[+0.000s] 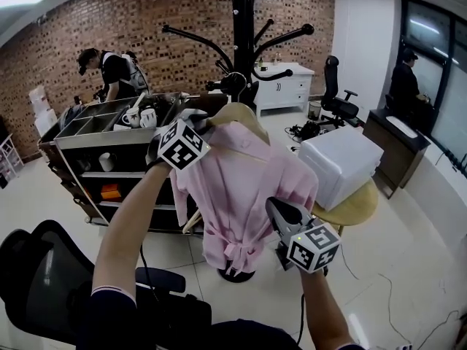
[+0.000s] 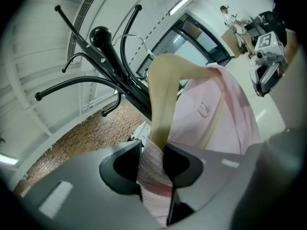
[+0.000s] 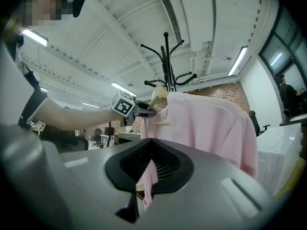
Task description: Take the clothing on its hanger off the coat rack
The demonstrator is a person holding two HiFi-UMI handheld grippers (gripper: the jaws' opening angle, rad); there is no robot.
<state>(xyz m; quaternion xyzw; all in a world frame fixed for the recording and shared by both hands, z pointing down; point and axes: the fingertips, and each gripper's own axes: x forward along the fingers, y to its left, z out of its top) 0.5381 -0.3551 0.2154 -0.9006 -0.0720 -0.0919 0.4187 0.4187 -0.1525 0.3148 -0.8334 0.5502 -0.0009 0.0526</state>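
A pink shirt point(image 1: 241, 195) hangs on a wooden hanger point(image 1: 241, 115) in front of the black coat rack point(image 1: 244, 20). The hanger's metal hook point(image 1: 235, 79) sits up by a knobbed rack arm; I cannot tell whether it still rests on it. My left gripper point(image 1: 208, 126) is shut on the hanger's left shoulder together with the cloth over it, and in the left gripper view the wooden hanger point(image 2: 160, 95) and pink fabric run between the jaws of the left gripper point(image 2: 153, 162). My right gripper point(image 1: 281, 210) is shut on a fold of the shirt point(image 3: 211, 123) low on its right side.
A dark cart point(image 1: 109, 159) with grey bins and mugs stands left of the rack. To the right, a white box point(image 1: 339, 162) rests on a round yellow table point(image 1: 361, 206). A black office chair point(image 1: 44, 268) is near me at lower left. People stand at back left point(image 1: 109, 71) and right point(image 1: 405, 79).
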